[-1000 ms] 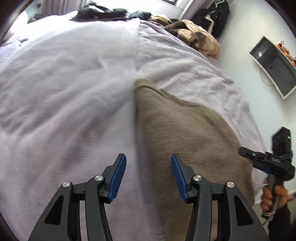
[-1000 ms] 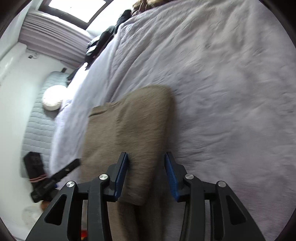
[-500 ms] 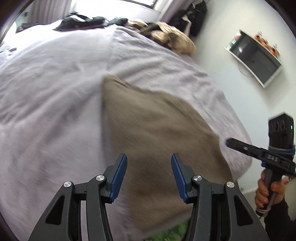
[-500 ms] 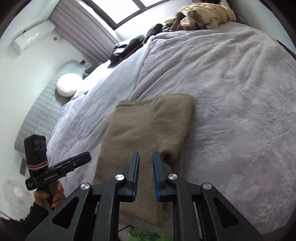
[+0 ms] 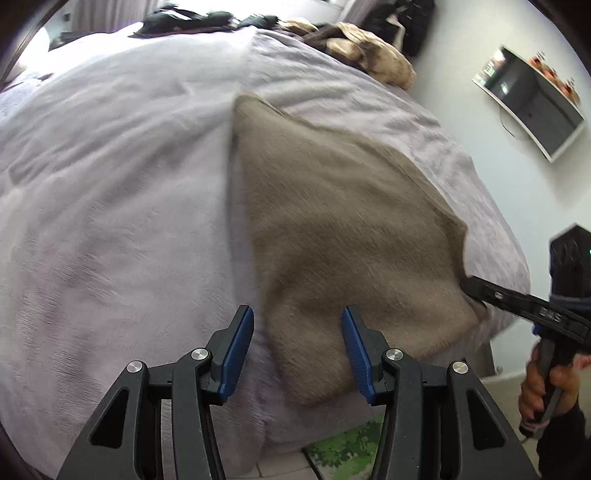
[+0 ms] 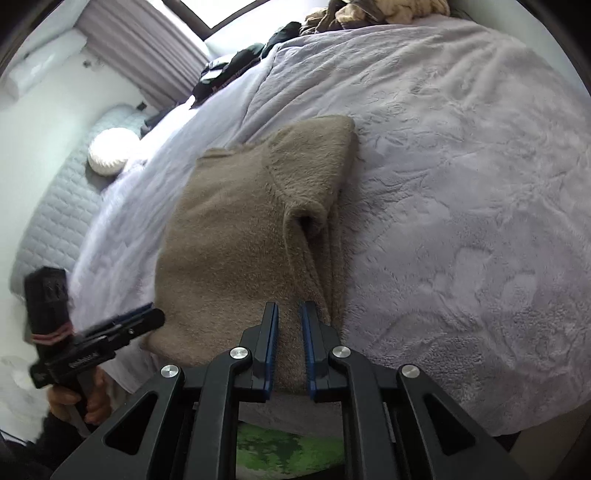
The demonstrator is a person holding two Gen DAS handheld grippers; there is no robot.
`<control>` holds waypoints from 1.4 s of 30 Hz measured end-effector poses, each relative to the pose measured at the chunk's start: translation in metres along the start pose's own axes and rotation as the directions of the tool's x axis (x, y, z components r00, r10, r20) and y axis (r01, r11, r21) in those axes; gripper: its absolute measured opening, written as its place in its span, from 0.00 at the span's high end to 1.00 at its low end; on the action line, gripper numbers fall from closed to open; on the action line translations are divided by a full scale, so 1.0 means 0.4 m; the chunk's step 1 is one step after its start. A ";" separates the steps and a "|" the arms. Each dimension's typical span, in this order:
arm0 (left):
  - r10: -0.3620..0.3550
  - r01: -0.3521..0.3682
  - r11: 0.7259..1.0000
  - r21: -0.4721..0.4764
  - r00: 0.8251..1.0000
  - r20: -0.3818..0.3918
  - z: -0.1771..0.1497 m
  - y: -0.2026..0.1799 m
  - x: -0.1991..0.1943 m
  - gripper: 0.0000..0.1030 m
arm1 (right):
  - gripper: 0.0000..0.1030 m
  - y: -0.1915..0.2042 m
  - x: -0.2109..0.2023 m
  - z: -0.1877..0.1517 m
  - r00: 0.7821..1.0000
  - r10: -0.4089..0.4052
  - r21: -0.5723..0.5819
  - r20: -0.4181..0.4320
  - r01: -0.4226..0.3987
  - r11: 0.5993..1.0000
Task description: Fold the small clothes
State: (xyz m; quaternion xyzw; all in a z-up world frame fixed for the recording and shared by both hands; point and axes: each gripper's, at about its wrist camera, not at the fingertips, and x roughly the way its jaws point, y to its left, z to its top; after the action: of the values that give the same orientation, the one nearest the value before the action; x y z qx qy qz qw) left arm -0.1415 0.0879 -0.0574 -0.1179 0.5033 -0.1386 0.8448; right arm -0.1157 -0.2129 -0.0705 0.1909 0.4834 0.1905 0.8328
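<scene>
- Fingers, left gripper: blue pads spread wide, holding nothing, hovering over the near left corner of the garment.
- Fingers, right gripper: blue pads drawn close with a narrow gap, pinching the near hem of the garment; in the left view its tip meets the garment's right edge.
- Garment: tan fleece top, lying flat on the bed, short sleeve folded inward over the body, hem at the bed's near edge.
- Bed: lilac blanket covering the whole surface, wrinkled.
- Far edge: heap of beige clothes and dark clothes.
- Surroundings: round white cushion; green patterned rug on the floor below.
</scene>
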 end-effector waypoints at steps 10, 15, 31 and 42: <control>0.086 -0.081 0.995 -0.055 0.990 0.109 0.164 0.020 0.020 0.50 | 0.80 -0.039 0.034 0.110 0.995 0.070 0.150 0.073 -0.080 0.985; 0.122 -0.117 0.989 -0.089 0.991 0.051 0.170 0.040 0.102 0.49 | 0.84 -0.117 0.107 0.093 0.999 0.007 0.240 0.038 -0.016 0.971; 0.140 -0.136 0.988 -0.078 0.989 0.056 0.151 0.027 0.070 0.48 | 0.83 -0.112 0.023 0.063 0.999 -0.027 0.234 0.036 0.018 0.972; 0.150 -0.147 0.987 -0.064 0.987 0.054 0.158 0.025 0.074 0.48 | 0.83 -0.095 -0.022 0.084 0.993 -0.098 0.226 0.058 0.083 0.971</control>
State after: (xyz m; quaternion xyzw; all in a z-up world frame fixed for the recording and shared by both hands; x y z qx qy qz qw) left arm -0.0712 0.0905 -0.0556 -0.1094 0.4894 -0.0565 0.8633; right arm -0.0853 -0.2544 -0.0677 0.2675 0.4811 0.0900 0.8300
